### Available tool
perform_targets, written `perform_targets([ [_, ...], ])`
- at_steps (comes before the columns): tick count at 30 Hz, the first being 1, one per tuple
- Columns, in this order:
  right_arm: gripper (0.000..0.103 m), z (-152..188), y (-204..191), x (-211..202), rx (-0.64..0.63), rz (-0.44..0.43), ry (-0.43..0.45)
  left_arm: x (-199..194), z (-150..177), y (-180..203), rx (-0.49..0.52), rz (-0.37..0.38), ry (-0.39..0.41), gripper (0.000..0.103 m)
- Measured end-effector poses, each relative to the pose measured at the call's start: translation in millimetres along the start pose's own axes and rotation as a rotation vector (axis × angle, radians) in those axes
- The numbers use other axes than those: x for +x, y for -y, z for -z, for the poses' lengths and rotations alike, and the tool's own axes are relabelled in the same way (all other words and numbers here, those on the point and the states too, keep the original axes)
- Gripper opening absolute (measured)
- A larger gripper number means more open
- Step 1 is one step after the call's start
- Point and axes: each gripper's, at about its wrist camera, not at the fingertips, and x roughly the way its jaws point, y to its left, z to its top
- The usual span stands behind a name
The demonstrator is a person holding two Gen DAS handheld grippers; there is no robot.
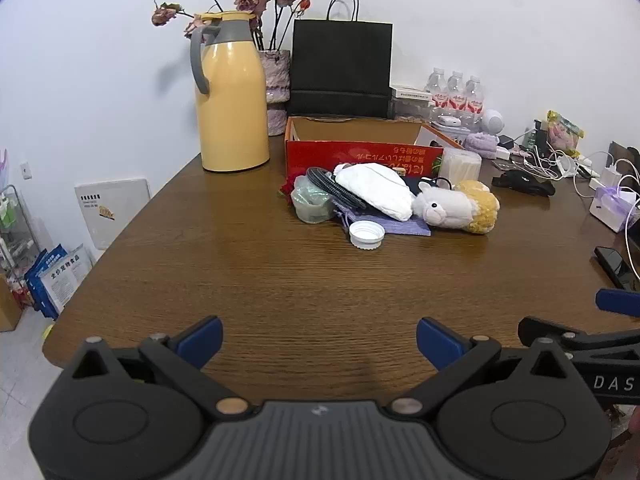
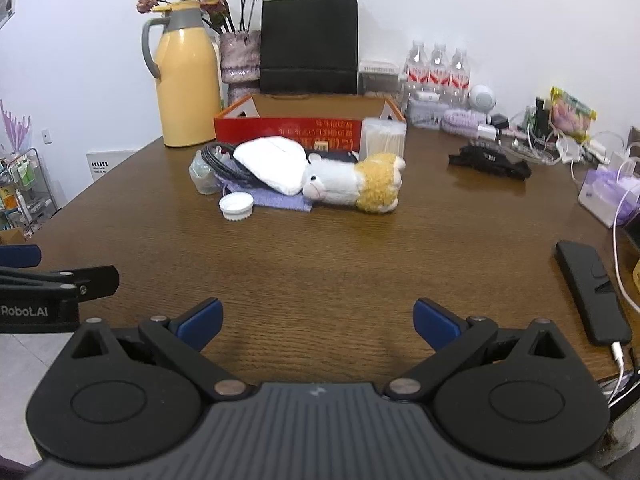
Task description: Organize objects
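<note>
A pile of loose objects lies mid-table in front of an open red cardboard box (image 1: 360, 154) (image 2: 288, 126): a white and yellow plush alpaca (image 1: 456, 206) (image 2: 352, 184), a white pouch (image 1: 376, 190) (image 2: 272, 164), a coiled black cable (image 1: 332, 188), a crumpled clear plastic cup (image 1: 310, 202) (image 2: 202, 176), a purple cloth (image 1: 396, 224) (image 2: 276, 200) and a white cap (image 1: 367, 234) (image 2: 236, 205). A clear box of cotton swabs (image 2: 382, 138) stands by the red box. My left gripper (image 1: 318, 340) and right gripper (image 2: 316, 320) are both open and empty, near the table's front edge, well short of the pile.
A yellow thermos jug (image 1: 232, 96) (image 2: 186, 76), a vase of dried roses (image 1: 276, 76) and a black paper bag (image 1: 340, 68) stand at the back. Water bottles (image 2: 436, 72), chargers and cables crowd the right side. A black phone (image 2: 592, 292) lies at the right edge.
</note>
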Motion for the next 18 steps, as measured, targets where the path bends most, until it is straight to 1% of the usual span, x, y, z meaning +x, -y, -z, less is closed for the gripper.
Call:
perform_targets([
  [7, 0.103, 3.5, 4.6, 1.9, 0.02, -0.001, -0.017, -2.8, 0.6, 2.9, 0.01, -0.001, 0.008, 0.103],
  [18, 0.103, 8.2, 3.0, 1.1, 0.012, 0.009, -0.016, -1.8, 4.1, 6.9, 0.023, 0.004, 0.012, 0.103],
])
